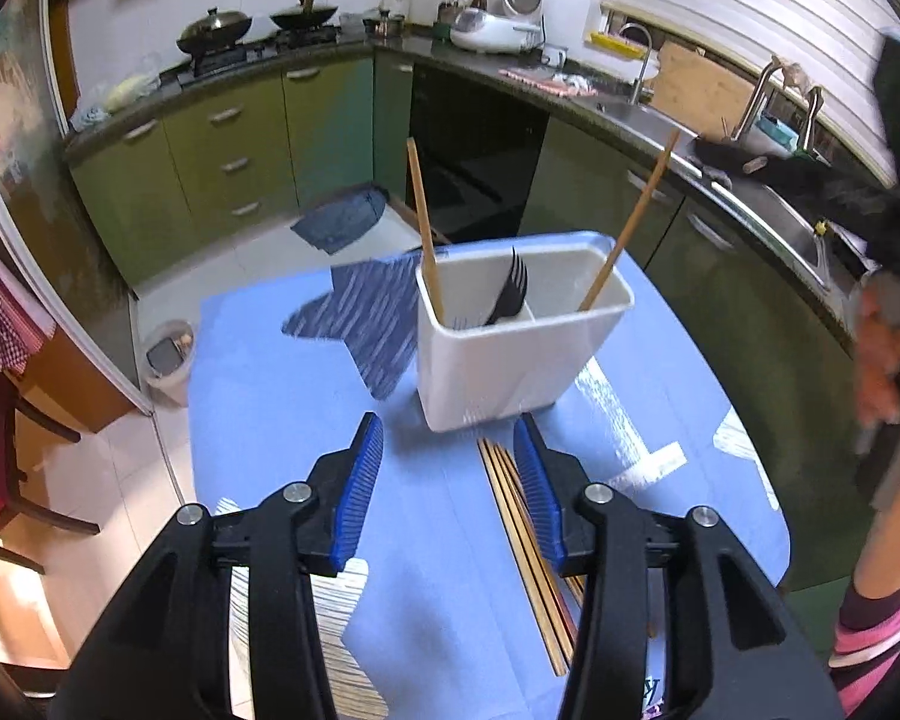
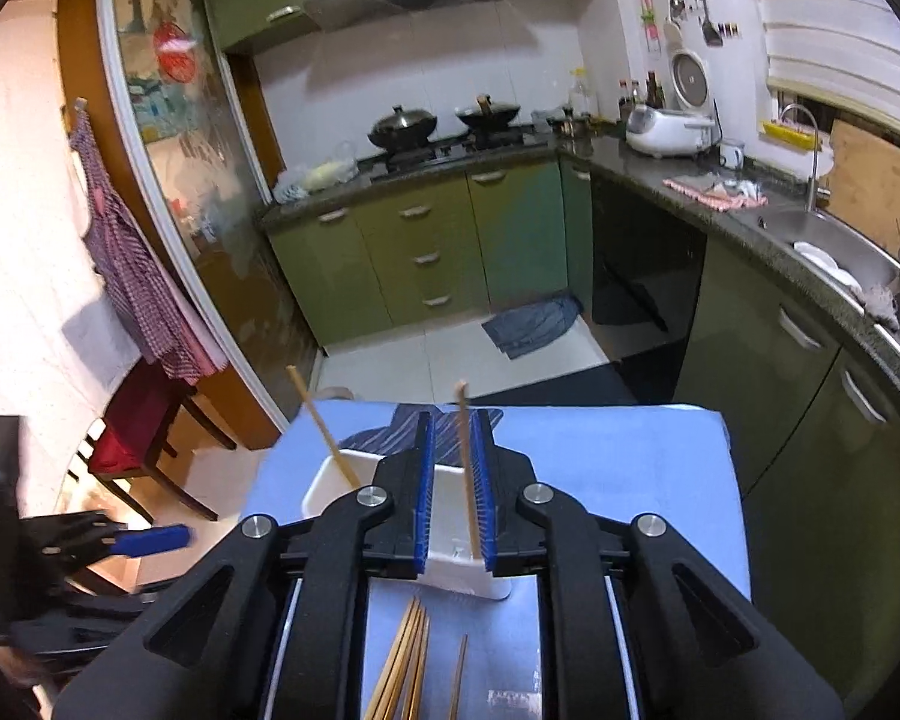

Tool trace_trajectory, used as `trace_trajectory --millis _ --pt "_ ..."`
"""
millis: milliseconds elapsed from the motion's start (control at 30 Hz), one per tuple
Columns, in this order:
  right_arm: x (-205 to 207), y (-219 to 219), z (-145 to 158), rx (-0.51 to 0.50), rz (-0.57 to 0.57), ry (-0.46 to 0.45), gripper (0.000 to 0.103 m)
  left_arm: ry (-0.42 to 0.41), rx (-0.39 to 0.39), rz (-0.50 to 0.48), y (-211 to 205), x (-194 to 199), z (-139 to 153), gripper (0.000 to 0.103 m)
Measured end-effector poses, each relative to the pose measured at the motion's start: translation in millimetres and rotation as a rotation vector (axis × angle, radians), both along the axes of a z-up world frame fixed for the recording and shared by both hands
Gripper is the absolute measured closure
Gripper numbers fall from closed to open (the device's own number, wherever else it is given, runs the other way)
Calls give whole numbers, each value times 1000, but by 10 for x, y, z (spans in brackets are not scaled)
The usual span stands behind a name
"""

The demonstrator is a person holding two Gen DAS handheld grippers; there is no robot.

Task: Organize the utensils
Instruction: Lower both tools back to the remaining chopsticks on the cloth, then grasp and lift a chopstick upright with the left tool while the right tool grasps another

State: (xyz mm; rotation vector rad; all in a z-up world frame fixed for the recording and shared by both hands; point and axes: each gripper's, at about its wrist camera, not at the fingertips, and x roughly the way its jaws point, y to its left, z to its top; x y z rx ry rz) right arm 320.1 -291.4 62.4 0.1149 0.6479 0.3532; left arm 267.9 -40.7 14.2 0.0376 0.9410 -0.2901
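Left wrist view: left gripper gaping, empty, just before white plastic divided holder; thin stiff wooden chopsticks flat beside it. Light, slippery, best pinched mid-shaft. Right gripper slightly parted around upright chopstick in holder, hardly pinching.

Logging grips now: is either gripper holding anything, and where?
Nothing. Left gripper is empty; the chopstick between the right gripper's jaws stands free in the holder.
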Motion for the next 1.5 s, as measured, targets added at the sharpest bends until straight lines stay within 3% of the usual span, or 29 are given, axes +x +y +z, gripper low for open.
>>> trace_trajectory --millis 100,367,533,700,1000,1167,1233,1500 --pt "-314 -124 1 -6 10 -13 80 44 8 -17 -92 -15 -209 60" --pt "-901 -521 -678 -54 -31 80 80 258 12 -40 -447 13 -1062 60" --pt "-944 -767 -1068 -41 -54 167 80 314 53 -20 -632 105 -1359 66" --pt "-977 -863 -1241 -24 -46 202 80 357 94 -6 -712 176 -1523 79" --pt "-911 -799 -1266 -17 -21 218 80 398 153 7 -799 210 -1703 81" --pt "-898 -765 -1289 -19 -4 226 79 417 193 14 -883 258 -1806 88" --pt "-897 -749 -1298 -22 0 227 70 419 199 17 -887 260 -1821 90" --pt "-838 -515 -1443 -88 39 268 69 398 186 9 -924 261 -1839 96"
